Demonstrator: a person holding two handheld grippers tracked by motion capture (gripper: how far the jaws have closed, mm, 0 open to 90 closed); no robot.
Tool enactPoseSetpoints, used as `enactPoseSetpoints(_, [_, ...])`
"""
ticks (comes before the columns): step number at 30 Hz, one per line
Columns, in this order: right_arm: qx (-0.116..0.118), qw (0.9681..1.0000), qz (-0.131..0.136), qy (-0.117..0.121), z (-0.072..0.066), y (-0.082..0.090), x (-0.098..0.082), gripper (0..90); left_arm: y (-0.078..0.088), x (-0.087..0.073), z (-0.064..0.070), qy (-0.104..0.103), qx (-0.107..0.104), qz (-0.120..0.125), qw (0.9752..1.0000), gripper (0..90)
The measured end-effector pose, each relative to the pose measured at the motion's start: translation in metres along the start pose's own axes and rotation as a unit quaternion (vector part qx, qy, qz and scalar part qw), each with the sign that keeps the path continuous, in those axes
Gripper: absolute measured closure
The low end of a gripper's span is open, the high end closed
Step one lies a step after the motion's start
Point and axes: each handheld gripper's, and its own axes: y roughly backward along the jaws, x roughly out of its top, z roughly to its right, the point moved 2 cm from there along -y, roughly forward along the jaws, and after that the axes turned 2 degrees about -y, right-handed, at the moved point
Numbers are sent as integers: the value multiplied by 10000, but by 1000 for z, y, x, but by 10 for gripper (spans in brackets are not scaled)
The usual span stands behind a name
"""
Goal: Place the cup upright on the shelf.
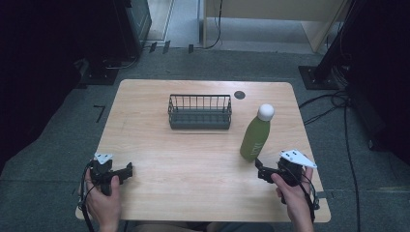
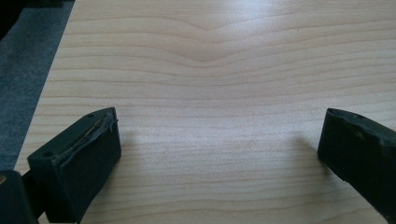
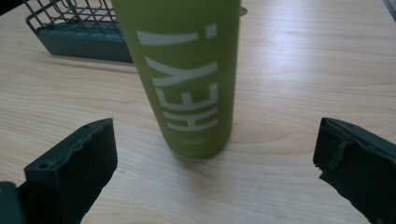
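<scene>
Standing upright toward the right of the wooden table (image 1: 193,164): green bottle (image 1: 255,138) with white cap (image 1: 265,111), "HEY!" lettering running up its side. Hovering just beside its base, jaws spread wide apart and gripping nothing: right gripper (image 3: 215,163). Sitting farther back near the table's middle: dark wire basket (image 1: 199,112). Resting well apart at the near-left corner, jaws likewise gaping over bare wood: left gripper (image 2: 217,149).

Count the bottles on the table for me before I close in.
1. The green bottle stands upright right of the wire basket, just ahead of the right gripper, whose jaws are open. The basket looks empty, nothing hidden behind it.
</scene>
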Motion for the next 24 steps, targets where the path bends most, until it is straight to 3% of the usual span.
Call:
enactPoseSetpoints(11, [62,10000,11,66,-14,-20,23,0,0,0,0,1,1,1,10000,0])
enactPoseSetpoints(24, [-18,10000,48,-22,-17,-40,38,77,0,0,0,2,1,-2,10000,0])
